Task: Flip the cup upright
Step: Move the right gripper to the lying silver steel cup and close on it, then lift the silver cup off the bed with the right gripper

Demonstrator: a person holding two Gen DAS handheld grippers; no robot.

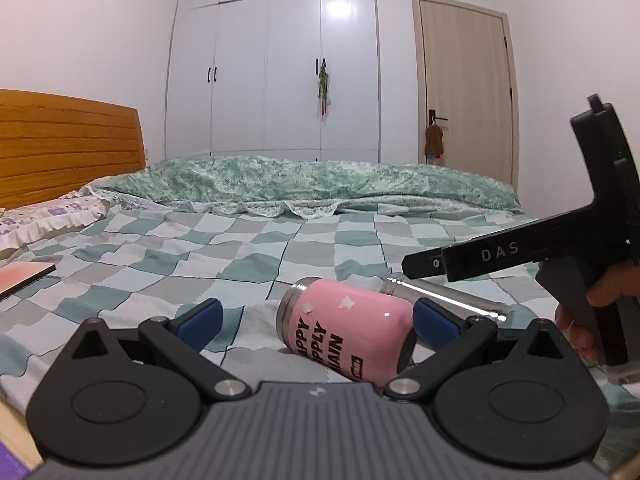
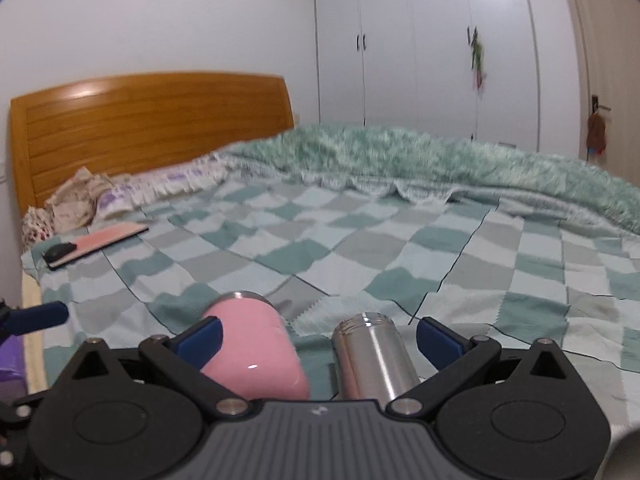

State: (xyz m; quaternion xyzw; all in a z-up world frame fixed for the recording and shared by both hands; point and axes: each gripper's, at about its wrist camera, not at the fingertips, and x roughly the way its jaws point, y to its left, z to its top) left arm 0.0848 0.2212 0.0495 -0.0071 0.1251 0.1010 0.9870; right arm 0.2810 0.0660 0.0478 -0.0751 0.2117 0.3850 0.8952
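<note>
Pink cup (image 1: pixel 346 332) lies sideways on checked bedspread (image 1: pixel 224 248); flip not started. Left gripper (image 1: pixel 316 318) and right gripper (image 2: pixel 318 338) both spread wide, holding nothing.

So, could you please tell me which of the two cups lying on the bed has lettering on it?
The pink cup; the plain steel cup behind it shows no lettering.

A wide bed (image 2: pixel 460 248) with an orange wooden headboard (image 2: pixel 152 120) carries a teal, grey and white checked cotton sheet (image 1: pixel 240 248). On the sheet near the foot-side edge lie a pink metal cup with black lettering (image 1: pixel 344 332) on its side and, just beside it, a bare steel cylinder bottle (image 2: pixel 372 360), also lying down. A rumpled green floral quilt (image 1: pixel 312 180) runs along the far edge. Frilled pillows (image 2: pixel 160 192) sit at the headboard end, with a flat pink-covered book (image 2: pixel 100 240) near them.
</note>
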